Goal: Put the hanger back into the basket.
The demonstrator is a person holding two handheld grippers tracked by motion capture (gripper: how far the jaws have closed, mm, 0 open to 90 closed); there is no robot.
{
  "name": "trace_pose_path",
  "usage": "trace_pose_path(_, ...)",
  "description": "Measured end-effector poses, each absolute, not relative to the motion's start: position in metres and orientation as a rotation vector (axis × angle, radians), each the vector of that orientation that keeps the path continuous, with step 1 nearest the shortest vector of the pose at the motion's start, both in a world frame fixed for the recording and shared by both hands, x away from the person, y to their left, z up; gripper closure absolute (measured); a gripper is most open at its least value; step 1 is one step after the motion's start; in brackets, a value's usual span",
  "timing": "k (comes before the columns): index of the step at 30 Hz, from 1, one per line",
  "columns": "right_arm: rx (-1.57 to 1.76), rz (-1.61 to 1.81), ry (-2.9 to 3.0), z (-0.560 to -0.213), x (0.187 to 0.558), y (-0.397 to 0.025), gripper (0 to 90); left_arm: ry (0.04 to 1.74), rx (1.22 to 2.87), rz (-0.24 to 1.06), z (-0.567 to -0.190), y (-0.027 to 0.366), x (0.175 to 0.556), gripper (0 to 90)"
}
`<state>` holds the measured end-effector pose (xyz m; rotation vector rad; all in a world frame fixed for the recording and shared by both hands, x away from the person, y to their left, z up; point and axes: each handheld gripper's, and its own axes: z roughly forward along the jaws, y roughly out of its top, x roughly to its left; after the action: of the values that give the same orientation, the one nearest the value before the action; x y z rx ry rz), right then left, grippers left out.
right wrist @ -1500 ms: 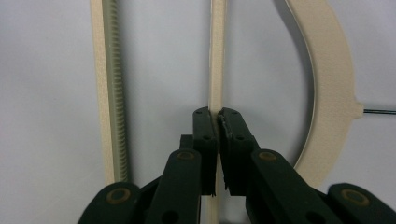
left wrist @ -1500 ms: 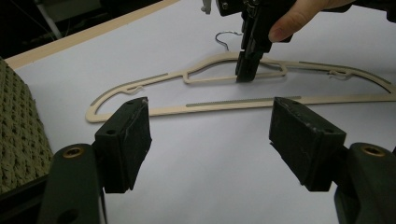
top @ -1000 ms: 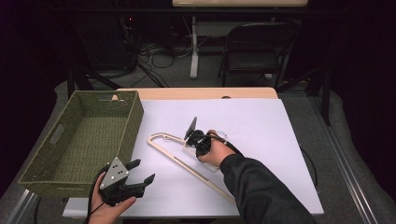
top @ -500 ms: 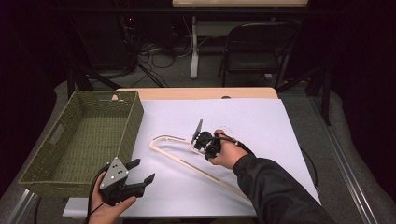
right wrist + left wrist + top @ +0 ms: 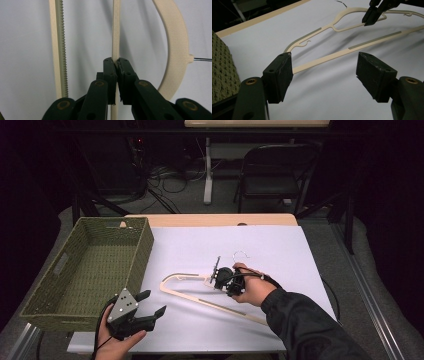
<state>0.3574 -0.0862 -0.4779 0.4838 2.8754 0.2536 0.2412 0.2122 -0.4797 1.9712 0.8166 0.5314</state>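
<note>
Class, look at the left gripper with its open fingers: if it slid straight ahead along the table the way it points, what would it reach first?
Most likely the hanger: its long straight bar crosses right ahead of the left gripper, lying on the white sheet. Depth is hard to judge, so treat this as probable.

Dim workroom around my table (image 5: 210, 220), lit mainly over the white tabletop sheet.

Table has a pale wooden edge along its far side; a white sheet (image 5: 280, 250) covers most of the top. Beyond the table's far right stands a dark folding chair (image 5: 272, 175). Beyond the table's far centre, a white post (image 5: 207, 170) rises from the floor, with loose cables (image 5: 165, 175) lying to its left. Grey floor (image 5: 325, 235) surrounds the table. The room past the chair is dark; walls cannot be made out.
</note>
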Motion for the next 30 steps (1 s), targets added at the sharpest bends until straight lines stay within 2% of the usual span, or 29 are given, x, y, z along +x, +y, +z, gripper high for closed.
trace_pose_path(30,0.025,0.265,2.75,-0.476,0.321,-0.09,85.9,0.805,2.003,0.457,-0.479,0.207,0.253,29.6)
